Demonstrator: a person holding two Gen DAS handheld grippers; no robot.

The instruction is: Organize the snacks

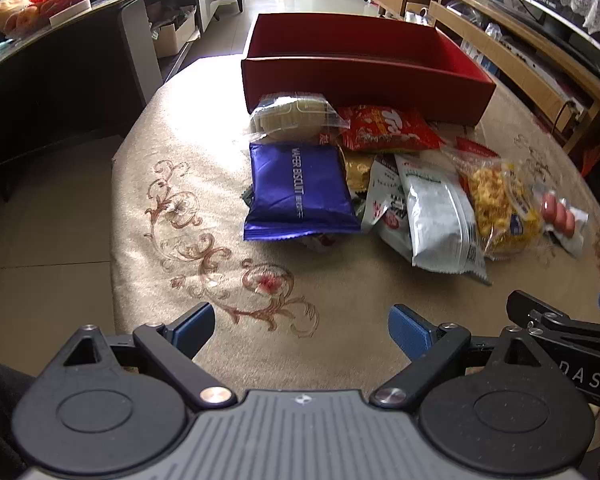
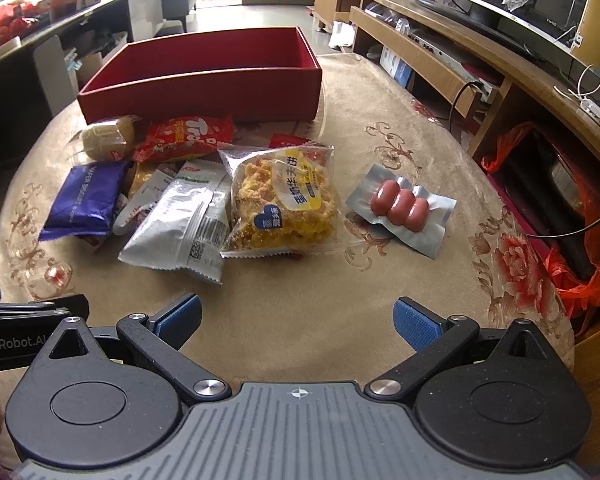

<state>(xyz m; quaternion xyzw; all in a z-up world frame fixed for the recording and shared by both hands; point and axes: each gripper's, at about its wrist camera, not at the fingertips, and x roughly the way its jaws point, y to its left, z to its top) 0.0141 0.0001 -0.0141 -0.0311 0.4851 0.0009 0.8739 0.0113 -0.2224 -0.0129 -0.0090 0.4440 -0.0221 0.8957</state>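
Left wrist view showed the left tongs (image 1: 301,330) wide and empty above the tabletop (image 1: 220,208); right tongs (image 2: 297,320) likewise gaped, snacks (image 2: 204,200) piled before the red box (image 2: 204,92).

Snack pile (image 2: 204,196) before box (image 2: 204,76); sausage pack (image 2: 400,208) rightmost.

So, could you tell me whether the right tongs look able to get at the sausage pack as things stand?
Probably yes. The right tongs are open and empty, and the sausage pack lies flat on the tablecloth, apart from the snack pile, with nothing between them.
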